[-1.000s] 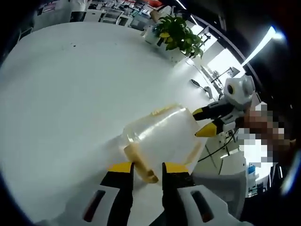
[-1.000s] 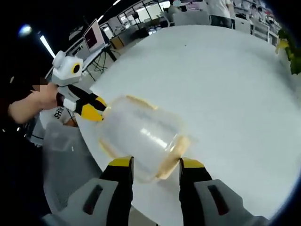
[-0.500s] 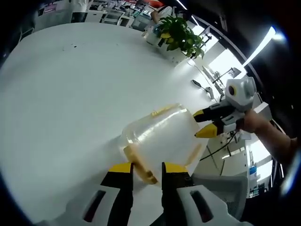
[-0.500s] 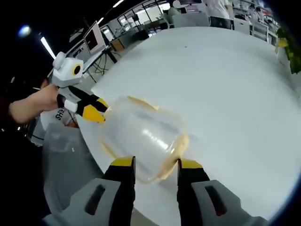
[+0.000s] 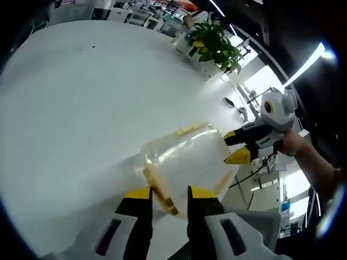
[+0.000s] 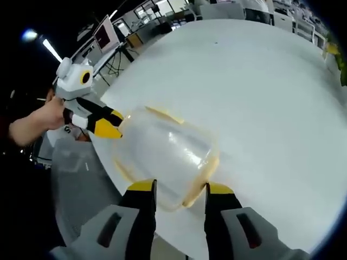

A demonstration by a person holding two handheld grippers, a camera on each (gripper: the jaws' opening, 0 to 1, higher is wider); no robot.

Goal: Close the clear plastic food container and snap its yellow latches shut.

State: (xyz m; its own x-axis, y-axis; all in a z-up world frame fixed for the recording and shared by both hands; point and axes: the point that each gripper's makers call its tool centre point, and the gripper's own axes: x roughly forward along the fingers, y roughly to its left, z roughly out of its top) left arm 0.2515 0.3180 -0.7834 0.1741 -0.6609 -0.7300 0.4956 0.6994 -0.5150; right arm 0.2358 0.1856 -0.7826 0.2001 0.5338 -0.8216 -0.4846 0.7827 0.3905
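Clear rounded plastic container [image 5: 187, 160], yellow latches [image 5: 160, 189], glossy white table [image 5: 70, 108]

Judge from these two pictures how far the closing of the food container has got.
Done: the lid looks seated on the container, which lies on the white table. In hand: the left hand-held gripper straddles a yellow latch at one end, and the right hand-held gripper brackets the opposite end. Left: I cannot tell whether any latch has snapped shut.
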